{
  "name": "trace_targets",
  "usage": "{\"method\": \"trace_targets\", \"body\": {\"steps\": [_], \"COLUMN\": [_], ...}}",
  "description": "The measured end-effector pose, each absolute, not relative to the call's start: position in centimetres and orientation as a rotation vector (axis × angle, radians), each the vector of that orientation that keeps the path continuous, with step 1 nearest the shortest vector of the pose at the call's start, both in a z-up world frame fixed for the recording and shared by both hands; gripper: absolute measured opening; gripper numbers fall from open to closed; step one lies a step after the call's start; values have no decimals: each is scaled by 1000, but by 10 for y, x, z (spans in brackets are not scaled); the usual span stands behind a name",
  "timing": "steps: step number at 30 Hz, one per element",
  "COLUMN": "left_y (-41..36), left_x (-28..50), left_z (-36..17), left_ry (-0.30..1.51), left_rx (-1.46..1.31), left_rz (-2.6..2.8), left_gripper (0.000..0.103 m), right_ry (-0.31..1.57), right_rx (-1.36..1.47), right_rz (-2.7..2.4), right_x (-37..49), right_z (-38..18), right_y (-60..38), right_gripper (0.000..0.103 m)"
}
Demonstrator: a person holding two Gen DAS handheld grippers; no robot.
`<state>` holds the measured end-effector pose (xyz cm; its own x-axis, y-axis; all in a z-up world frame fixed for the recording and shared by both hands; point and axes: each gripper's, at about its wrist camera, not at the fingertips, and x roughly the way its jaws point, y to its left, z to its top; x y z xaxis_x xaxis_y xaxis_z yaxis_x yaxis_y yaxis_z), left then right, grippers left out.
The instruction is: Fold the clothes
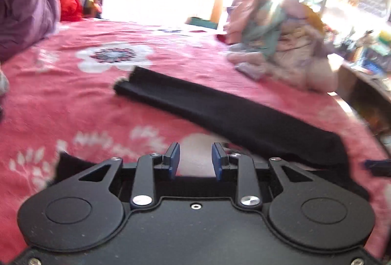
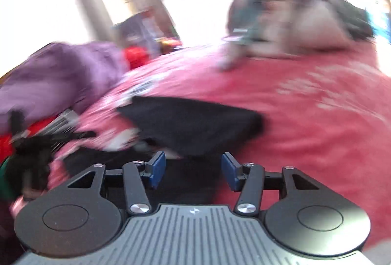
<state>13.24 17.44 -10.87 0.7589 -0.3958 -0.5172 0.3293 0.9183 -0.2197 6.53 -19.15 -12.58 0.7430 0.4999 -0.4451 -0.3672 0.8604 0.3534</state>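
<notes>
Both grippers hang just over the bed with nothing in them. Left gripper (image 1: pixel 195 158) has its blue pads (image 1: pixel 175 160) a little way apart, only pink bedspread (image 1: pixel 73 103) showing between them; right gripper (image 2: pixel 193 169) stands wider, its jaws spread over a dark fold of cloth that the pads do not press.

What they are working on is a black garment (image 1: pixel 232 113), laid in a long narrow band across the bedspread. From the left wrist view it runs from a folded end at upper left, beside the white flower print, down to the right, where it passes just past the right-hand fingertip and widens under the gripper body. From the right wrist view a blunt dark flap (image 2: pixel 193 123) lies directly ahead of the jaws, very near, with more black cloth beneath them; the blur makes the edges hard to place.

I would judge it light, limp knit cloth: no stiffness, it will sag and drape from any pinch, and layers may slide over each other. It is not fragile. Best hold looks to be at the ends or corners of the band, catching every layer at once, one gripper at each end so the fold stays square. A heap of unfolded clothes (image 1: pixel 281 45) sits well apart on the far right.
</notes>
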Motion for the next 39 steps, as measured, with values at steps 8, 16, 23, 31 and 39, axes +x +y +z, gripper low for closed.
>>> {"method": "trace_targets", "body": {"steps": [8,16,23,31,39], "left_y": [178,219,226,227,229], "left_x": [120,135,151,161,173], "left_z": [-117,-125,-136,-134,-142], "left_ry": [637,649,697,682,652], "left_rx": [68,64,110,52,-16], "left_rz": [-256,-161,-166,-154,-76], "left_gripper": [28,41,51,4,3], "right_ry": [685,669,672,671,671], "right_rx": [225,210,228,237,235], "right_rz": [447,440,459,461,463], "right_x": [87,86,88,90,92], "right_z": [-155,-161,-161,-163,-165], "right_y": [-172,-170,-173,-173,-173], "right_gripper": [39,39,39,39,39]}}
